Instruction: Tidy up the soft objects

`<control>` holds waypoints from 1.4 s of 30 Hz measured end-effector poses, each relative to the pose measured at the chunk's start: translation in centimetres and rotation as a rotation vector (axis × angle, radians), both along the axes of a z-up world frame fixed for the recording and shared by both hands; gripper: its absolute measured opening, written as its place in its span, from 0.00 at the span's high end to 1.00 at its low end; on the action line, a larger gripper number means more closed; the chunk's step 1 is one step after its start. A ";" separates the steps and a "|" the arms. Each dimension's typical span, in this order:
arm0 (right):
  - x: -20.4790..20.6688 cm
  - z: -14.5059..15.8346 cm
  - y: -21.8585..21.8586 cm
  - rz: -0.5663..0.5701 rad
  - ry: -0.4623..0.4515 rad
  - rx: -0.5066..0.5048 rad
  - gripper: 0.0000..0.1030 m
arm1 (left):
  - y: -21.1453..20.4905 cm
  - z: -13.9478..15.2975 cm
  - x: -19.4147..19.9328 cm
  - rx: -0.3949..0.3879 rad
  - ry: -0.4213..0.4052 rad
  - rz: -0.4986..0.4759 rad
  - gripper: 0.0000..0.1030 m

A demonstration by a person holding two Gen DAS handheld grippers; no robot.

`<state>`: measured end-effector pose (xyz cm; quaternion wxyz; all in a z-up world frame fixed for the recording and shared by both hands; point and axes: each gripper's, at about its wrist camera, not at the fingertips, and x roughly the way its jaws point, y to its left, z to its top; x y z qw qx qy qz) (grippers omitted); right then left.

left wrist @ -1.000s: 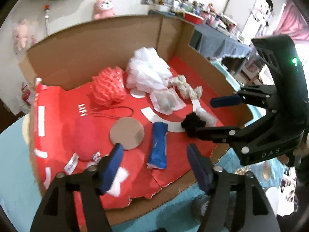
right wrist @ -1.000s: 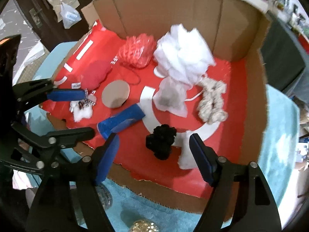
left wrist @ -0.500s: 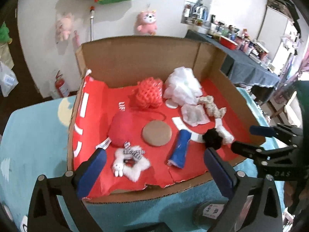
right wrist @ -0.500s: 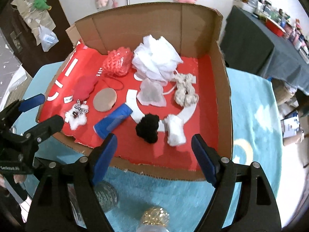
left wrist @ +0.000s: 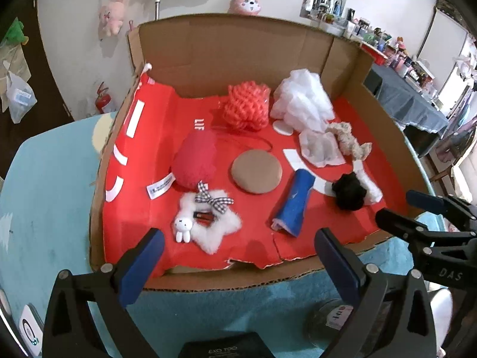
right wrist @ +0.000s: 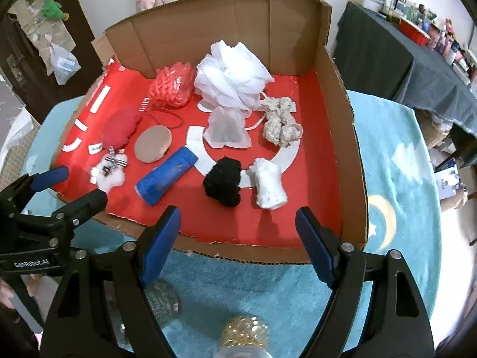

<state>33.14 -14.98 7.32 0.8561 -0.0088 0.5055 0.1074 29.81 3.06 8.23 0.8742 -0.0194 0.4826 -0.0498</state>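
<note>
both my grippers, left (left wrist: 237, 246) and right (right wrist: 238, 226), hang spread and empty before the red-lined cardboard tray (right wrist: 337, 113); best approach the fuzzy black pom-pom (right wrist: 223, 182) low, pinching gently.

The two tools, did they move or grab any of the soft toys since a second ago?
Both backed away from the box. A second ago the left tool and right tool hung low over the red floor, by the blue roll and the black pom-pom. Now they sit outside the front cardboard edge, open, holding nothing. Nothing was grabbed or dropped. The toys stayed where they were.
</note>
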 end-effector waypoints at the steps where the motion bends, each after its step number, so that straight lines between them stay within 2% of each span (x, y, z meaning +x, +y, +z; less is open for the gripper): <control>1: 0.0 -0.2 0.0 -0.002 0.002 -0.005 0.24 | 0.1 -0.2 0.0 0.007 0.004 0.005 0.01; 9: 0.6 -1.7 -0.6 -0.016 0.057 0.030 0.24 | 0.2 -0.7 0.0 0.028 0.020 0.017 0.01; 13: 0.4 -1.4 -0.2 -0.002 0.034 0.006 0.24 | 0.3 -0.9 0.2 0.026 0.033 0.022 0.01; 42: 0.2 -1.4 0.0 0.000 0.034 0.003 0.24 | 0.5 -0.9 0.1 0.013 0.027 0.030 0.01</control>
